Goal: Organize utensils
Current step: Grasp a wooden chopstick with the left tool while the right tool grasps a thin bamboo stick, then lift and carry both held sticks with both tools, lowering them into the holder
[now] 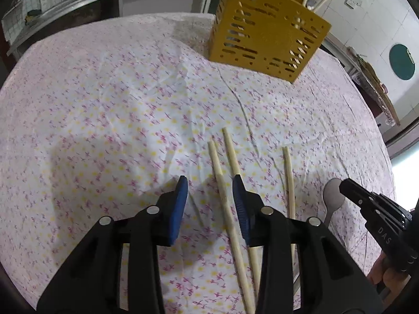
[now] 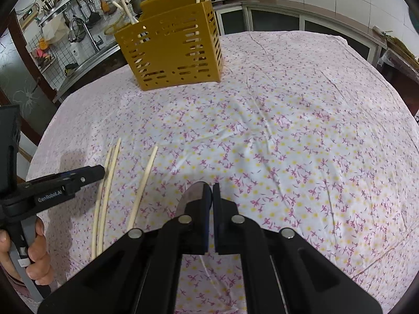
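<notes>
- Left hand-held gripper (image 1: 209, 191): low over the bench (image 1: 104, 104), jaws apart astride one chopstick (image 1: 222, 183).
- Right hand-held gripper (image 2: 211, 191): low, jaws nearly together; grip on the spoon (image 2: 192, 196) uncertain.
- Yellow basket (image 2: 170, 49): far side.

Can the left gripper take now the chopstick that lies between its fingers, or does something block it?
Probably yes. The left gripper is open and one chopstick lies on the cloth between its blue fingers. Nothing covers it; a second chopstick lies close beside.
</notes>
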The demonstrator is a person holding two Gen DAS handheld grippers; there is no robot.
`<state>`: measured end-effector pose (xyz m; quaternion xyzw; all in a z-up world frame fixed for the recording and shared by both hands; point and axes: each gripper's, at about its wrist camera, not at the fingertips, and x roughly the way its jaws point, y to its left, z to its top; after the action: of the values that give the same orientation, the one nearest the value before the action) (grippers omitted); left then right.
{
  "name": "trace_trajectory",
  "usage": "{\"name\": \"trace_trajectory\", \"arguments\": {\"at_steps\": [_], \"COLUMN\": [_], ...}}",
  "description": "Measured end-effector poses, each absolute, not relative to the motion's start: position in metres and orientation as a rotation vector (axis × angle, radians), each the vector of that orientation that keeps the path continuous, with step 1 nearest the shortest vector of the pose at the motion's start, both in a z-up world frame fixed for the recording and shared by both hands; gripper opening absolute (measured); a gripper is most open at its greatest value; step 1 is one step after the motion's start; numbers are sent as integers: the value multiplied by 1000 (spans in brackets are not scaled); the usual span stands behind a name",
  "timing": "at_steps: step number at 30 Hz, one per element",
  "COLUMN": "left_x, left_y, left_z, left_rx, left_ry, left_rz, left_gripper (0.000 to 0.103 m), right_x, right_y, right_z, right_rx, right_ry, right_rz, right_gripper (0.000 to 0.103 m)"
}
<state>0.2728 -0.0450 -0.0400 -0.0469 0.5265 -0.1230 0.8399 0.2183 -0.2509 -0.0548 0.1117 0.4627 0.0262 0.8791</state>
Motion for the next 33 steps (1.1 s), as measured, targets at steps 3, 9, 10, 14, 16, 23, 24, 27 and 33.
{"name": "trace_trajectory", "arguments": {"at_steps": [3,9,10,14,16,23,24,27,33], "left_x": [275,285,286,285,283,272,271,274,280], "left_y": [-47,-52,-53,-55,-52,-44,-44,-41,-50], "left_z": [-45,-47,-47,-47,-45,-30,-28,-28,-36], "left_rx": [-83,-57,-50,-24,-53,-66,-62,-79,-71], "left_ry": [1123,1123,1121,1105,1105,1051,1043,1063,1110], "left_rz": [-242,-237,-228,-212,-233,-256,-258,-270,-270], "left_gripper": [34,34,30,16,5,0,0,0,0], "right_x": [218,217,217,216,217,216,216,216,216], "right_y": [-252,-254,-254,-258,-260,-259,-258,-258,-262], "right_z": [-55,-54,-54,-50,-47,-27,-24,-17,-19], "right_rx": [232,232,231,225,225,182,174,158,155], "right_ry": [960,957,957,946,938,882,874,856,863], "right_rz": [52,46,44,40,37,30,29,24,19], "right_gripper": [2,2,2,2,2,2,2,2,2]}}
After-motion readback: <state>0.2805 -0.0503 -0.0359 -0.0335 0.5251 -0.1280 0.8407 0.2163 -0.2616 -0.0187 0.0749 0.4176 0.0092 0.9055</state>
